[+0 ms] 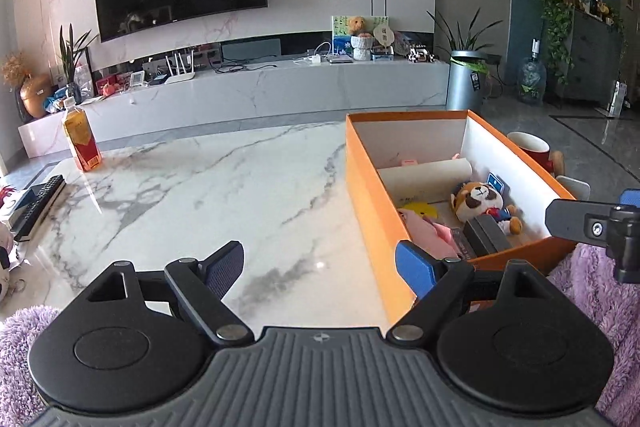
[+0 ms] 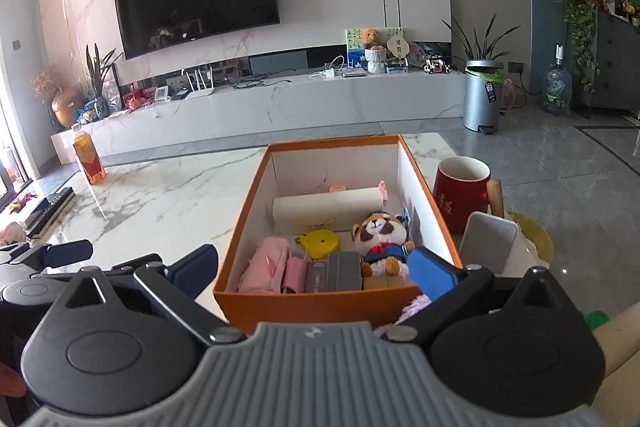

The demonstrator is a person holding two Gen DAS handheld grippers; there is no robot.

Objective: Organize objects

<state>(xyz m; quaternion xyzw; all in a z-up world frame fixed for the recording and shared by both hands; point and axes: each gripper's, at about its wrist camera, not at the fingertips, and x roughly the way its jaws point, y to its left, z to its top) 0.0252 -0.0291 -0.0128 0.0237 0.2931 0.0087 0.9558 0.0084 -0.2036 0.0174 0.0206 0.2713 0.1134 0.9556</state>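
Note:
An orange box (image 2: 320, 303) with white inside walls stands on the marble table (image 2: 160, 199). In it lie a paper roll (image 2: 324, 205), a plush dog (image 2: 378, 235), a yellow tape measure (image 2: 320, 243), pink cloth (image 2: 266, 265) and a dark grey case (image 2: 334, 271). My right gripper (image 2: 316, 271) is open at the box's near end, nothing between its fingers. My left gripper (image 1: 320, 269) is open over bare table just left of the box (image 1: 360, 187), empty. The plush dog (image 1: 480, 201) shows there too.
A red mug (image 2: 460, 195) and a white device (image 2: 488, 241) stand right of the box. An amber bottle (image 1: 82, 141) stands at the far left, remotes (image 1: 38, 205) at the left edge. Purple fluffy fabric (image 1: 592, 283) lies at the near edge.

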